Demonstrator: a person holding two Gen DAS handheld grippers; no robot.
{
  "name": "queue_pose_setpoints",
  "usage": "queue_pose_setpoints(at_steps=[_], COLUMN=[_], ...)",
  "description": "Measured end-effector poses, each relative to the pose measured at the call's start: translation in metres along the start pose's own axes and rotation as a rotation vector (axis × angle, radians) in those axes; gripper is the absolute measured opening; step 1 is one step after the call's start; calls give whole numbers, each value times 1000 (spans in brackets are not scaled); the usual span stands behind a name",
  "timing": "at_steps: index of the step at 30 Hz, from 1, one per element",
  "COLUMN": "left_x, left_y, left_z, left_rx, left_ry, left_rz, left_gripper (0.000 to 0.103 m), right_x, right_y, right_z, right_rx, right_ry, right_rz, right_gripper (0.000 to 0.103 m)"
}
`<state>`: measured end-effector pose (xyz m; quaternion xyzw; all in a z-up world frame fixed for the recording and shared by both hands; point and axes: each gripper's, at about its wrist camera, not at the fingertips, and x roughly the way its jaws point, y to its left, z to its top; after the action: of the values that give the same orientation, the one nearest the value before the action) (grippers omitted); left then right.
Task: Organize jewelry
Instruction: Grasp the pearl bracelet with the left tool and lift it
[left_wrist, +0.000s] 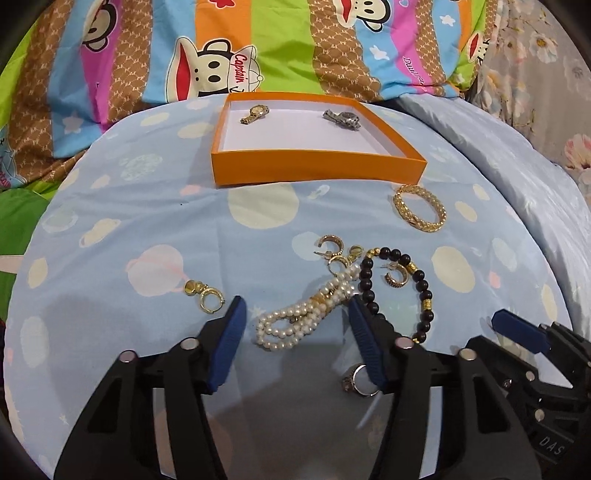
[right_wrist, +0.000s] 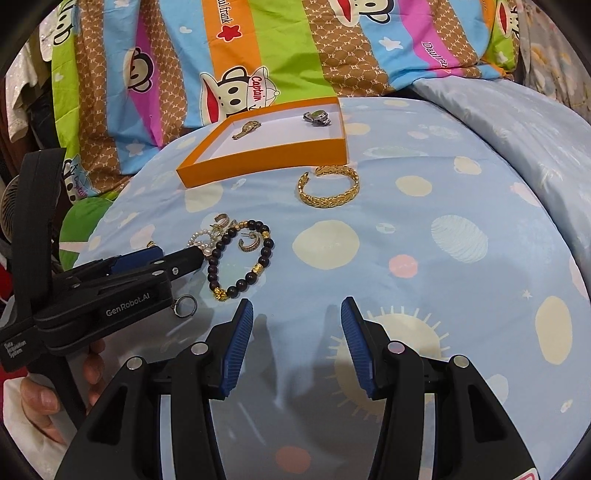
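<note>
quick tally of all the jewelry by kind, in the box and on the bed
watches: 2, gold watch and silver watch
bracelets: 2, gold cuff bracelet and black bead bracelet
pearl strand: 1
gold earrings: 4, with the others at and
silver ring: 1
total: 10

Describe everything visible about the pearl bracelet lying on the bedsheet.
The pearl bracelet is a multi-strand piece of small white, glossy beads gathered near the middle by a gold-looking band. It lies flat and bunched on the blue patterned sheet, between the open fingers of the left gripper, whose pads do not press on it. Its far end meets a gold hoop earring, and the dark bead bracelet lies against one side. In the right wrist view the left gripper hides most of it.
</note>
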<state>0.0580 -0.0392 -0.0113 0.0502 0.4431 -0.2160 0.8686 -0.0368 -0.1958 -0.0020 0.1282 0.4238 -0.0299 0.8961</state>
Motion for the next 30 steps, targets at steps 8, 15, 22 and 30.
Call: queue_pose_setpoints(at_steps=[8, 15, 22, 30], left_x=[-11, -27, -30, -11], left_y=[1, 9, 14, 14], left_z=[-11, -15, -13, 0], left_rx=[-20, -70, -71, -71], left_ry=[-14, -36, -50, -34], left_rz=[-44, -58, -40, -2], left_gripper=[25, 7, 14, 46], right_x=[3, 2, 12, 30], right_y=[5, 11, 21, 31], right_z=[0, 1, 9, 21], right_rx=[-4, -17, -29, -36], right_ry=[4, 2, 9, 15], right_rz=[7, 15, 19, -5], right_gripper=[50, 49, 49, 54])
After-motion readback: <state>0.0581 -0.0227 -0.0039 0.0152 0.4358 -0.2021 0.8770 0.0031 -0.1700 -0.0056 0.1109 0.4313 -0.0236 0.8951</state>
